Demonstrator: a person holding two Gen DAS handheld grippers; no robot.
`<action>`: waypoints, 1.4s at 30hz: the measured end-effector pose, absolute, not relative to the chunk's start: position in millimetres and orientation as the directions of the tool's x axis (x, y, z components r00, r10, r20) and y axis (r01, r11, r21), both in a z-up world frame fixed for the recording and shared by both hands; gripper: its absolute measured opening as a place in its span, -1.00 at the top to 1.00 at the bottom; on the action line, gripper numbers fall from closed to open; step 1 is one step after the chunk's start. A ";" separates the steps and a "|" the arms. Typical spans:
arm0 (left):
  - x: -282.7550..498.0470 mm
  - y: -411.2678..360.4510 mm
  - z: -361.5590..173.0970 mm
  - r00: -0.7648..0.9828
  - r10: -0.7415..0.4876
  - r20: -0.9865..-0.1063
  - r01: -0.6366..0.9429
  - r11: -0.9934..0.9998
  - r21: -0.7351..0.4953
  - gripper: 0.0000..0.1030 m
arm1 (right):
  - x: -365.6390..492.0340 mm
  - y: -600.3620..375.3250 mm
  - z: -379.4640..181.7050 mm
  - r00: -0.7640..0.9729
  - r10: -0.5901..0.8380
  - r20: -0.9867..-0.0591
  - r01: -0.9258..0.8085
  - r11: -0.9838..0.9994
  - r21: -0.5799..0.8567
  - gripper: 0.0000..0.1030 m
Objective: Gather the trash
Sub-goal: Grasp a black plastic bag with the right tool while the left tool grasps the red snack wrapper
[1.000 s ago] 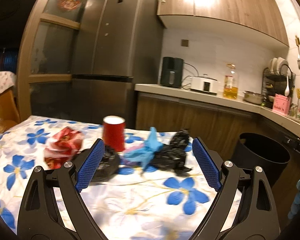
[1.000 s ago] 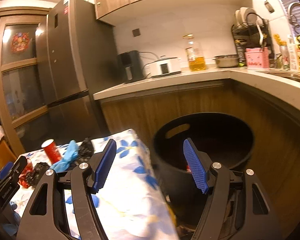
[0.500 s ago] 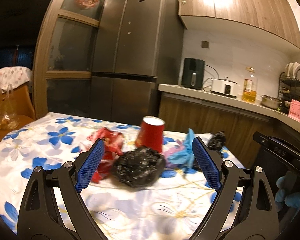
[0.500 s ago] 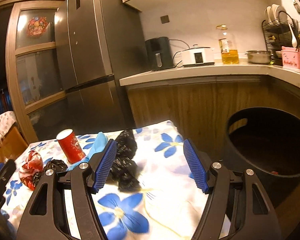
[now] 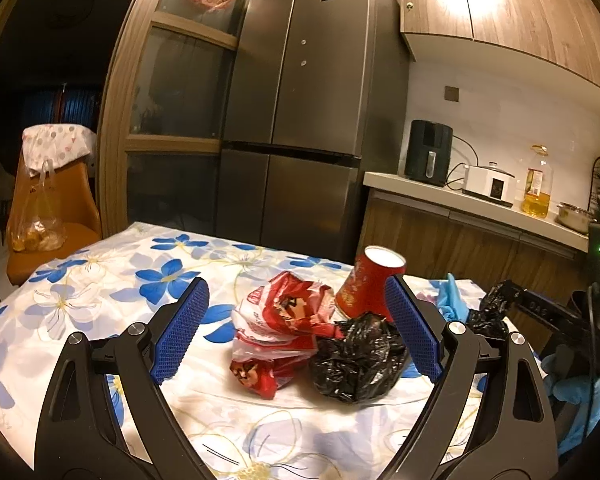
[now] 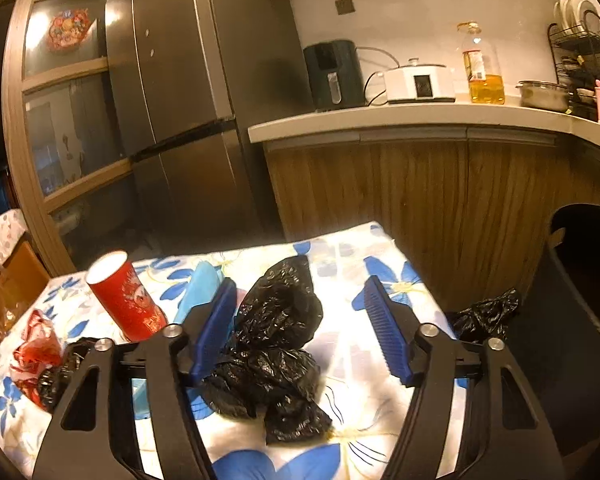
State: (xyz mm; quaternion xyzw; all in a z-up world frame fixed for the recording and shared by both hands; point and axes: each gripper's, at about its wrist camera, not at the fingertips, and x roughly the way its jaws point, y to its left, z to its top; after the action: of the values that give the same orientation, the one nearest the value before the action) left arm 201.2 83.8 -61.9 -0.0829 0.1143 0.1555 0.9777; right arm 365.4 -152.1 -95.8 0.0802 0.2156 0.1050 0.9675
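Trash lies on a table with a blue-flowered cloth (image 5: 100, 280). In the left wrist view my open, empty left gripper (image 5: 296, 328) frames a crumpled red wrapper (image 5: 280, 328) and a black plastic wad (image 5: 356, 360), with an upside-down red paper cup (image 5: 370, 284) behind them. In the right wrist view my open, empty right gripper (image 6: 300, 328) hangs over a long crumpled black bag (image 6: 276, 340). A blue glove (image 6: 200, 292) lies left of it, beside the red cup (image 6: 126, 296). The red wrapper (image 6: 36, 352) lies at far left.
A black trash bin (image 6: 572, 320) stands right of the table, with a black bag scrap (image 6: 488, 316) at its side. A grey fridge (image 5: 312, 120) and a wooden counter with appliances (image 6: 412, 120) stand behind. An orange chair (image 5: 48, 208) stands at far left.
Both grippers have swung left from the bin toward the table trash and moved closer. The left now faces the wrapper and black wad; the right now faces the long black bag.
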 end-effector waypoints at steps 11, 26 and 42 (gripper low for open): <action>235.8 106.9 -78.2 0.897 0.234 -0.375 -0.321 0.928 -0.189 -0.70 | 369.4 -146.2 -105.4 0.853 0.293 -0.432 -0.224 0.953 0.204 0.86; 246.4 127.4 -102.4 0.865 0.150 -0.479 -0.311 0.909 -0.277 0.04 | 320.8 -159.9 -78.7 0.892 0.303 -0.336 -0.245 0.948 0.205 0.94; 232.9 133.9 -105.4 0.863 0.127 -0.489 -0.313 0.893 -0.322 0.61 | 277.7 -173.3 -62.2 0.908 0.306 -0.286 -0.249 0.943 0.219 0.95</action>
State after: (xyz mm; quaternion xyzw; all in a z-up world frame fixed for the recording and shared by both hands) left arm 232.9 133.9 -105.4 -0.1996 0.2341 0.1165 0.9444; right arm 277.7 -173.3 -62.2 0.0893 0.1600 0.1424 0.9727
